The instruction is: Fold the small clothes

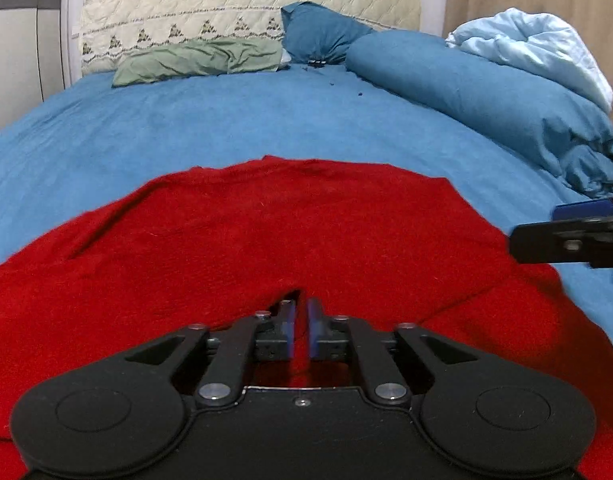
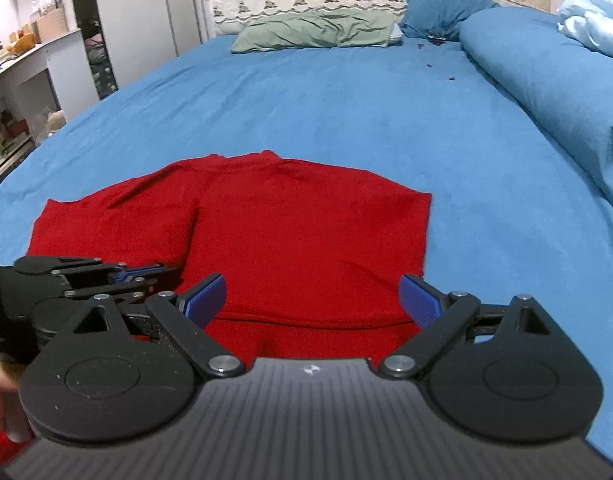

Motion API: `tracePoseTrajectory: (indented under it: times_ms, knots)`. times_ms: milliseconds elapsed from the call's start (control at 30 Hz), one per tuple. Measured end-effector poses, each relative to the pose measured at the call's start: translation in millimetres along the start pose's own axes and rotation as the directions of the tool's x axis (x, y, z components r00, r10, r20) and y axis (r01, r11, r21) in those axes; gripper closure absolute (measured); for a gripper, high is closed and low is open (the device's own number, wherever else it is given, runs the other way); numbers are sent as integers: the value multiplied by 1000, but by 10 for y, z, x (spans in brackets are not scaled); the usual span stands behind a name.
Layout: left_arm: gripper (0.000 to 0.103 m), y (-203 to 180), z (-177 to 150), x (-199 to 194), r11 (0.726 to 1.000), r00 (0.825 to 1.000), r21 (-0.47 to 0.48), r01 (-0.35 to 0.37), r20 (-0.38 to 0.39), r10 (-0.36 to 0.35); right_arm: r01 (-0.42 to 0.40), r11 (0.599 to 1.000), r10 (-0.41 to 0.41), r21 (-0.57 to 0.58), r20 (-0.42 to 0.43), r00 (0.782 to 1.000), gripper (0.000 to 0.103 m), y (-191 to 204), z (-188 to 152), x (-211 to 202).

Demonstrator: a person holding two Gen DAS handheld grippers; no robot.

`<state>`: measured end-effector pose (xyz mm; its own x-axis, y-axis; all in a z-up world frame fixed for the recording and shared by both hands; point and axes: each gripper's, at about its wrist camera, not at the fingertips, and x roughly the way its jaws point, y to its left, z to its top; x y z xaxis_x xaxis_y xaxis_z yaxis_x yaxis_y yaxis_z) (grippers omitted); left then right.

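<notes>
A red knit garment (image 1: 290,232) lies spread on the blue bed sheet (image 1: 226,120); it also shows in the right wrist view (image 2: 298,232), with one sleeve out to the left. My left gripper (image 1: 301,312) is shut on a fold of the red garment at its near edge. It shows at the left of the right wrist view (image 2: 146,276). My right gripper (image 2: 312,300) is open and empty, just above the garment's near hem. It shows at the right edge of the left wrist view (image 1: 538,236).
A green pillow (image 1: 202,60) and a blue pillow (image 1: 322,32) lie at the headboard. A rolled blue duvet (image 1: 486,96) with a pale blue blanket (image 1: 538,44) runs along the right. Shelves and a cabinet (image 2: 38,72) stand left of the bed. Small dark specks (image 2: 440,72) lie on the sheet.
</notes>
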<state>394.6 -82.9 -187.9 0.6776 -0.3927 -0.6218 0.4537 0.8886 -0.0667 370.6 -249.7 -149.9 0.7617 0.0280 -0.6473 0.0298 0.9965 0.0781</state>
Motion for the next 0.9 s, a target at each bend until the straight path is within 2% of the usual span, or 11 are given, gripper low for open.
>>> tracePoseTrajectory:
  times_ms: [33, 67, 100, 200, 300, 400, 500, 567, 633, 800, 900]
  knots:
    - [52, 14, -20, -102, 1000, 1000, 8, -7, 10, 7, -15, 1000, 15, -2, 4, 1000, 0, 13, -6, 7]
    - [34, 27, -67, -222, 1000, 999, 13, -28, 26, 27, -30, 1000, 30, -5, 8, 1000, 0, 39, -7, 15]
    - [32, 61, -92, -314, 998, 998, 17, -53, 39, 53, -48, 999, 48, -13, 14, 999, 0, 75, -6, 16]
    - [32, 312, -244, -604, 992, 992, -22, -122, 32, 122, -85, 993, 87, -86, 22, 996, 0, 281, 14, 33]
    - [32, 663, -392, -745, 970, 974, -101, -222, 11, 224, -115, 967, 124, -229, 27, 992, 0, 593, 38, 116]
    - [32, 943, -544, -799, 945, 956, -149, -293, -31, 291, -149, 920, 166, -363, 16, 986, 0, 945, 34, 310]
    - [32, 1185, -664, -830, 913, 932, -189, -363, -61, 358, -127, 854, 178, -504, 54, 983, 1, 1284, -44, 449]
    - [32, 1290, -726, -856, 900, 927, -225, -375, -65, 370, -119, 810, 186, -574, 60, 981, 9, 1477, -88, 544]
    - [32, 1339, -803, -897, 894, 928, -251, -371, -72, 365, -128, 780, 194, -613, 42, 980, 20, 1641, -112, 673]
    - [32, 1338, -788, -943, 893, 934, -278, -356, -65, 352, -142, 741, 191, -656, 4, 982, 36, 1842, -171, 955]
    - [32, 1327, -729, -904, 899, 939, -275, -341, -63, 338, -167, 734, 206, -658, -19, 978, 53, 1861, -212, 1029]
